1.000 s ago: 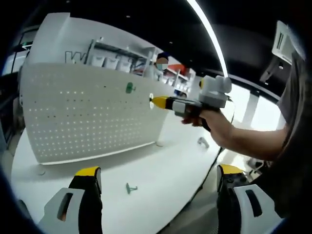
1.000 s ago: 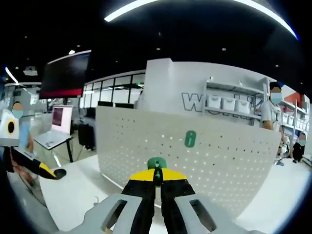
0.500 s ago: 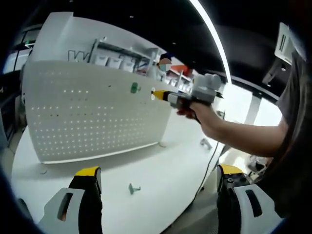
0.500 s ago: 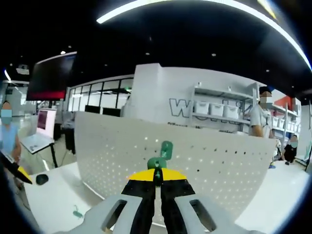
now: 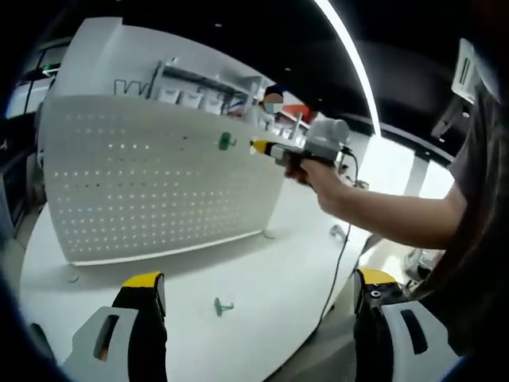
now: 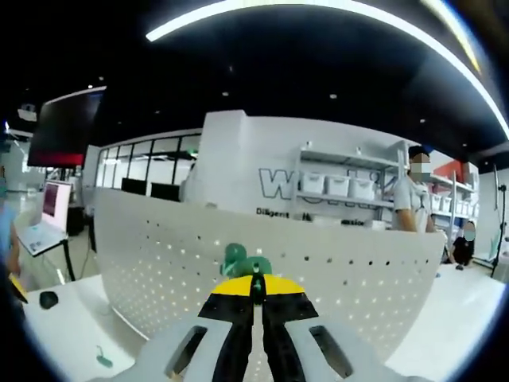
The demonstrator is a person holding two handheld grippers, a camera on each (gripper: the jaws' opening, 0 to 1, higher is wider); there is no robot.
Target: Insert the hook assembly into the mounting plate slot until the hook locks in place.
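Observation:
A white pegboard [image 5: 159, 191] stands upright on the white table [image 5: 262, 270], with one green hook [image 5: 227, 142] mounted near its upper right. My right gripper [image 5: 256, 146], held in a person's hand, has its tip just right of that hook, close to the board. In the right gripper view, my right gripper [image 6: 256, 280] is shut on a green hook assembly [image 6: 258, 266], right beside the mounted green hook [image 6: 233, 256] on the pegboard [image 6: 151, 255]. My left gripper [image 5: 258, 298] hangs open low over the table. A loose green hook [image 5: 223, 305] lies between its jaws' line of sight.
A small grey metal part [image 5: 340, 232] lies on the table near the person's forearm [image 5: 382, 215]. A loose green hook [image 6: 103, 358] and a black mouse [image 6: 48, 299] sit at the left. Shelving [image 6: 350, 187] and a person [image 6: 413, 203] stand behind the board.
My right gripper has risen and moved along the board with its hook. The mounted green hook, earlier above and to the right of the held one, now sits right beside it.

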